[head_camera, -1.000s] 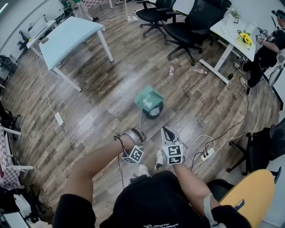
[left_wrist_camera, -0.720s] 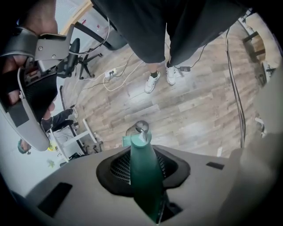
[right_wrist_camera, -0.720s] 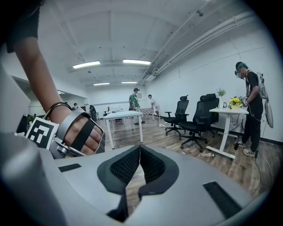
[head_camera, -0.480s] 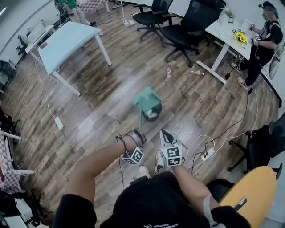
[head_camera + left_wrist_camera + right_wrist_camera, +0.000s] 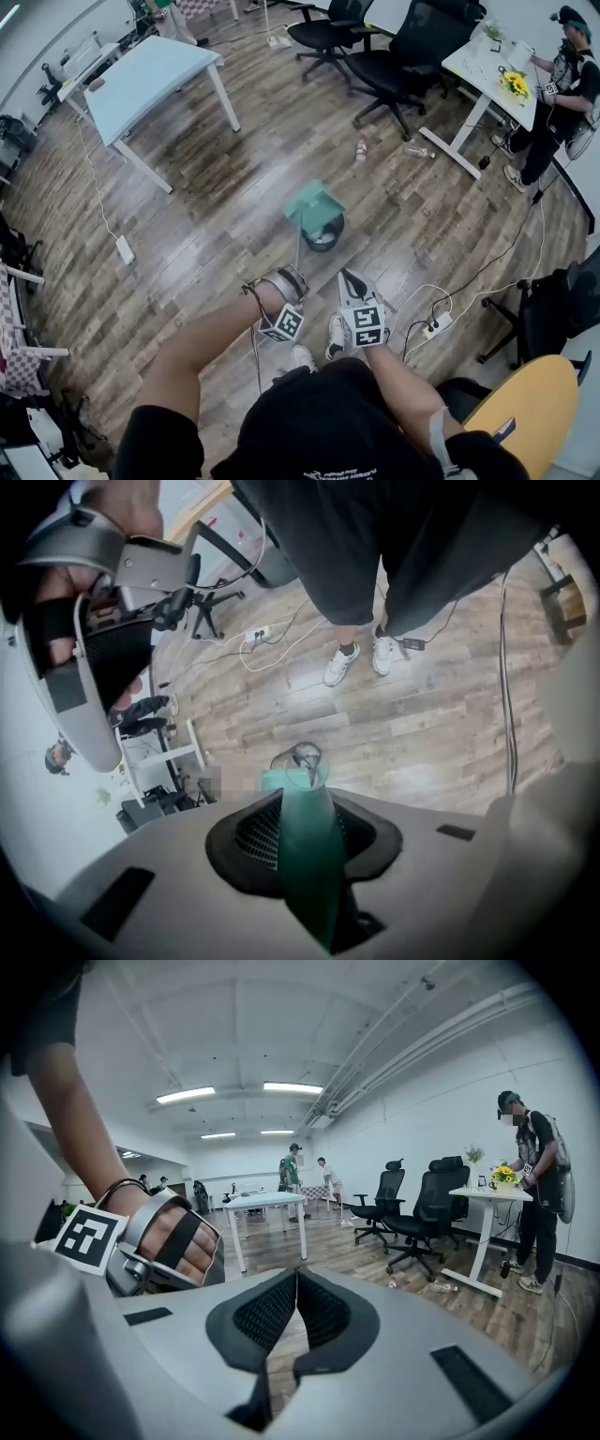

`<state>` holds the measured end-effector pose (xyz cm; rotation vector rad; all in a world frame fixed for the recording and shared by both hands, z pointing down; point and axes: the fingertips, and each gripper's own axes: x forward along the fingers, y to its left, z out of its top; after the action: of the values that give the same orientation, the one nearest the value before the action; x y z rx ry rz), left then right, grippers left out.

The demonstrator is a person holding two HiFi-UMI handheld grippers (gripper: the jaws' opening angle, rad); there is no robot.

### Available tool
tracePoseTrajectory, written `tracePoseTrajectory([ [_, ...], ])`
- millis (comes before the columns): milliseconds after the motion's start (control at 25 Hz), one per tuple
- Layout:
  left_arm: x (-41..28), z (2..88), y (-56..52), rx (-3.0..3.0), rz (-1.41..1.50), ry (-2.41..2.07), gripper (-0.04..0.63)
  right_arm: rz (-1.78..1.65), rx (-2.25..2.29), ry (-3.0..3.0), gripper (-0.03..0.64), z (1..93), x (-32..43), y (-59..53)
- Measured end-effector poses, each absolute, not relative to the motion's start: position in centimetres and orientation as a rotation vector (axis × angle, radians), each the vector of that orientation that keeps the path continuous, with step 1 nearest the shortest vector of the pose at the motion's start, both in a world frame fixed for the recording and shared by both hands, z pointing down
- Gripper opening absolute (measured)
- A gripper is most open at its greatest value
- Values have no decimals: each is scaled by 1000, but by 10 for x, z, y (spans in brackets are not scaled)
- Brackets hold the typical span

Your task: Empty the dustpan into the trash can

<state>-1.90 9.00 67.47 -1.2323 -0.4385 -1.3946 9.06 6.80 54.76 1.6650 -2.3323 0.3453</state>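
Dustpan (image 5: pixel 314 201) tilts over trash can (image 5: pixel 324 236), handle (image 5: pixel 306 855) clamped in left tool (image 5: pixel 292 277); right tool (image 5: pixel 296 1288) closed, empty.

Glossy wood-plank floor (image 5: pixel 216 187) under a black trash can (image 5: pixel 325 236), a small bottle (image 5: pixel 360 149), a white power strip (image 5: pixel 124 249)

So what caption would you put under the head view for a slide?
The left gripper, jaws just closing tighter on the handle, holds the green dustpan over the black trash can.
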Motion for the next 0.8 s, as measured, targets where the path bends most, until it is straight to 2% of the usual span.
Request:
tracePoseTrajectory([
  [800,-3,618,49,-1966,-1417,117,101,361,1645,-2289,25,558,91,74],
])
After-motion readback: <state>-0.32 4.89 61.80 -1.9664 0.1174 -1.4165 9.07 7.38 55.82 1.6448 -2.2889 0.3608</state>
